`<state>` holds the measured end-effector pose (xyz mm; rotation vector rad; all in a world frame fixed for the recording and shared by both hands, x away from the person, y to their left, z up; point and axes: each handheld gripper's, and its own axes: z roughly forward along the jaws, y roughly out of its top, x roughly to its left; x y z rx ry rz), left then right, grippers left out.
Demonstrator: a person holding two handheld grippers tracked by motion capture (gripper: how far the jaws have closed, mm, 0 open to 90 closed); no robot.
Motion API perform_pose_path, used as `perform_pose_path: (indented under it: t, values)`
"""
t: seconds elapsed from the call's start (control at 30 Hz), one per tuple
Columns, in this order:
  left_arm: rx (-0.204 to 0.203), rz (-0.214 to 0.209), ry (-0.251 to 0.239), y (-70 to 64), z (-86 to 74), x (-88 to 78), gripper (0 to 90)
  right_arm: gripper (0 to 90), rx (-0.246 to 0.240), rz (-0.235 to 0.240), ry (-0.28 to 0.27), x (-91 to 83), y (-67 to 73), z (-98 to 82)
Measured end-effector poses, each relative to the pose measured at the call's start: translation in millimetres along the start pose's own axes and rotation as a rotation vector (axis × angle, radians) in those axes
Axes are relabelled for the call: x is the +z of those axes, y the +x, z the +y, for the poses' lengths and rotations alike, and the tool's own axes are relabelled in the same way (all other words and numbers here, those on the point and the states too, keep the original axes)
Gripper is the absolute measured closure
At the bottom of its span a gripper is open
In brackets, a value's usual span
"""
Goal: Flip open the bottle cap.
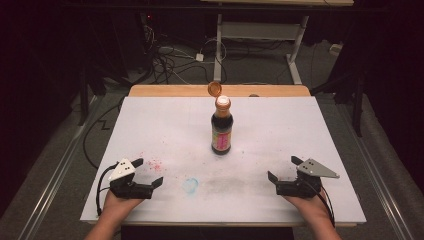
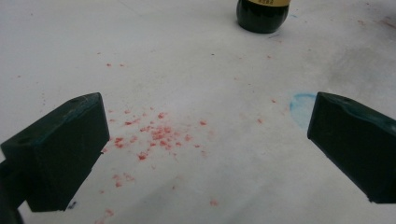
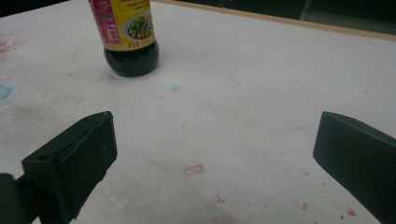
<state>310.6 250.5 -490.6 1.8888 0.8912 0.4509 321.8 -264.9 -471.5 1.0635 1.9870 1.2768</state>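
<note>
So from the high view, there's a dark sauce bottle (image 1: 221, 129) standing upright around the middle of the white table (image 1: 150, 125), and its orange flip cap (image 1: 215, 89) is hinged open and tipped back, so the white spout is exposed. The left gripper (image 1: 148, 173) sits near the front left corner with its jaws spread apart and nothing between them. Same story for the right gripper (image 1: 283, 168) at the front right: jaws apart, empty. Both are well apart from the bottle.

Left gripper view: the two black jaws stand wide open over a scatter of red specks (image 2: 154, 135), with a blue smudge (image 2: 299, 105) just beside the right-hand jaw. Only the round base of the bottle (image 2: 261, 18) peeks in at the top edge, way off.

Right gripper view: jaws wide open again, bare tabletop between them with a few red marks (image 3: 194, 169). The bottle's lower half (image 3: 130, 42) with its pink and yellow label is up at the top left, not touched by anything.

My read: either the cap has been popped and the hands are parked, or the cap is waiting to be closed. Can't tell which. If closing is the job, the whole reach and press is left.
</note>
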Motion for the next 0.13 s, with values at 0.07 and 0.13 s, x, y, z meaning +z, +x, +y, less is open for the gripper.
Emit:
perform_pose_path:
  t: [0.07,0.13]
  values:
    - [0.015,0.004,0.006,-2.8,-0.1,1.3,0.0,0.3,0.0,-0.003,0.002,0.0,-0.5,-2.0]
    - [0.029,0.01,0.012,-4.1,0.1,2.1,0.0,0.3,-0.006,-0.01,0.002,0.0,-0.4,-2.8]
